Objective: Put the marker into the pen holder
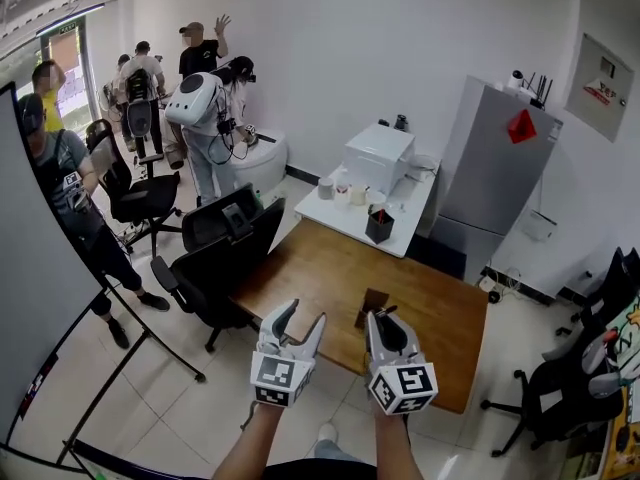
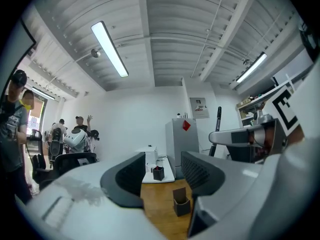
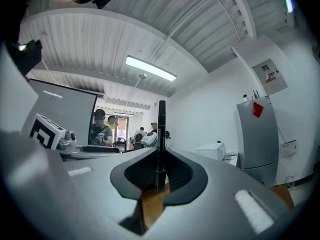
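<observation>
In the head view the right gripper point(image 1: 384, 316) covers the near side of the pen holder point(image 1: 373, 298); beside the holder, the marker point(image 3: 161, 134) is too small to make out.

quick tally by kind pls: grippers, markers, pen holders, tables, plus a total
grippers: 2, left gripper and right gripper
markers: 1, marker clamped in the right gripper
pen holders: 2, brown pen holder and black pen holder
tables: 2, wooden table and white table
total: 7
</observation>
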Demonstrator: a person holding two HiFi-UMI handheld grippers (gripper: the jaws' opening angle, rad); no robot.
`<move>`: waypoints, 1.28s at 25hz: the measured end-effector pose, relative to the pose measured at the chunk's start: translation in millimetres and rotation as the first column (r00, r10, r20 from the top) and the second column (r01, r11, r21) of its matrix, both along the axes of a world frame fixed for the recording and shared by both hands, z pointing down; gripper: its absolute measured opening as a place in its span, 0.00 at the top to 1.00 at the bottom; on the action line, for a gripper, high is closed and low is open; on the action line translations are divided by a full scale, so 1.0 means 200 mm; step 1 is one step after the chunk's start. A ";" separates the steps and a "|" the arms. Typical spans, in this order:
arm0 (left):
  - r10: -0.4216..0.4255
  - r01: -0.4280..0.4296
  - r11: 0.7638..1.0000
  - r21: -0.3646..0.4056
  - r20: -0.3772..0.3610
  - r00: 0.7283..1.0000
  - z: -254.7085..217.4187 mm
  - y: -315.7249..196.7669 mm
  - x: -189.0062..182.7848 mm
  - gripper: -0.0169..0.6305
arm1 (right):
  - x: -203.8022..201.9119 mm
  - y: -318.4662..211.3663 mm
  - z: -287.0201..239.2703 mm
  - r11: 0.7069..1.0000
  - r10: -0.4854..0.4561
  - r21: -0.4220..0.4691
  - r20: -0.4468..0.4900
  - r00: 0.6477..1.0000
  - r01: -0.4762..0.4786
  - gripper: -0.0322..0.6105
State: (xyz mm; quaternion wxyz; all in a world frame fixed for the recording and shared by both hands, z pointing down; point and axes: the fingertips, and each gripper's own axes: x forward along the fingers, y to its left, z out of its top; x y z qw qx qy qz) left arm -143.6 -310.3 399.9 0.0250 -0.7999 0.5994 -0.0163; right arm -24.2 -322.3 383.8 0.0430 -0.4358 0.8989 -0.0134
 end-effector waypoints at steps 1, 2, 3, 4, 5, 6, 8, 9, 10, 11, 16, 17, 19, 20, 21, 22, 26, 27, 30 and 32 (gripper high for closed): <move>0.000 0.000 1.000 -0.002 0.004 1.000 0.00 -0.06 0.00 0.63 | 0.00 -0.07 -0.01 1.000 -0.002 0.003 0.003 1.000 0.002 0.88; 0.000 0.000 1.000 -0.002 0.008 1.000 0.01 -0.13 0.00 0.63 | 0.01 -0.13 -0.02 1.000 -0.003 0.004 0.006 1.000 0.003 0.88; -0.001 0.001 1.000 0.002 0.010 1.000 0.00 -0.19 0.01 0.63 | 0.01 -0.19 -0.02 1.000 -0.003 0.003 0.008 1.000 0.003 0.88; 0.000 0.000 1.000 0.004 0.012 1.000 -0.02 -0.25 0.01 0.63 | 0.02 -0.25 -0.01 1.000 -0.002 -0.002 0.009 1.000 0.002 0.88; 0.004 -0.004 1.000 0.002 0.014 1.000 -0.02 -0.31 0.03 0.63 | 0.03 -0.31 0.00 1.000 0.000 -0.008 0.011 1.000 0.000 0.88; 0.012 -0.012 1.000 -0.003 0.016 1.000 -0.01 -0.37 0.05 0.64 | 0.05 -0.37 0.01 1.000 0.003 -0.017 0.013 1.000 -0.003 0.88; 0.025 -0.025 1.000 -0.011 0.020 0.999 -0.01 -0.49 0.10 0.64 | 0.08 -0.49 0.02 0.999 0.010 -0.033 0.016 1.000 -0.010 0.88; 0.031 -0.031 0.999 -0.013 0.021 0.999 -0.01 -0.55 0.12 0.64 | 0.10 -0.54 0.03 0.999 0.014 -0.036 0.017 1.000 -0.014 0.88; 0.038 -0.037 0.999 -0.014 0.021 0.999 -0.01 -0.60 0.14 0.64 | 0.12 -0.58 0.03 0.999 0.019 -0.037 0.018 1.000 -0.018 0.88; 0.044 -0.044 0.999 -0.014 0.020 0.999 -0.01 -0.65 0.15 0.64 | 0.13 -0.62 0.03 0.999 0.024 -0.037 0.018 1.000 -0.024 0.88; 0.086 -0.086 0.996 -0.032 -0.002 0.996 0.06 -0.83 0.24 0.64 | 0.22 -0.81 0.12 0.995 0.065 -0.078 -0.001 0.998 -0.065 0.88; 0.092 -0.092 0.995 -0.038 0.003 0.996 0.07 -0.86 0.24 0.64 | 0.23 -0.85 0.14 0.993 0.075 -0.090 -0.004 0.997 -0.075 0.88; 0.110 -0.110 0.993 -0.041 0.009 0.994 0.09 -0.93 0.24 0.64 | 0.25 -0.91 0.16 0.990 0.099 -0.098 -0.013 0.995 -0.099 0.88; 0.122 -0.122 0.992 -0.041 0.011 0.992 0.11 -0.97 0.23 0.64 | 0.25 -0.94 0.17 0.989 0.112 -0.099 -0.017 0.994 -0.113 0.88; 0.135 -0.134 0.990 -0.041 0.014 0.991 0.12 -1.01 0.22 0.64 | 0.25 -0.98 0.17 0.987 0.126 -0.100 -0.019 0.992 -0.127 0.88; 0.148 -0.147 0.988 -0.040 0.017 0.989 0.13 -1.06 0.21 0.64 | 0.24 -1.02 0.18 0.985 0.139 -0.101 -0.019 0.990 -0.141 0.88; 0.209 -0.208 0.977 -0.050 0.020 0.978 0.14 -1.23 0.18 0.64 | 0.17 -1.15 0.21 0.976 0.181 -0.115 -0.030 0.983 -0.183 0.88; 0.225 -0.224 0.974 -0.048 0.020 0.974 0.14 -1.27 0.17 0.64 | 0.15 -1.17 0.20 0.975 0.192 -0.112 -0.033 0.981 -0.194 0.88; 0.266 -0.265 0.964 -0.033 0.021 0.964 0.10 -1.39 0.14 0.64 | 0.11 -1.25 0.18 0.967 0.233 -0.095 -0.037 0.972 -0.236 0.88; 0.302 -0.301 0.953 -0.037 0.024 0.953 0.11 -1.43 0.14 0.64 | 0.10 -1.28 0.20 0.959 0.260 -0.104 -0.039 0.965 -0.263 0.88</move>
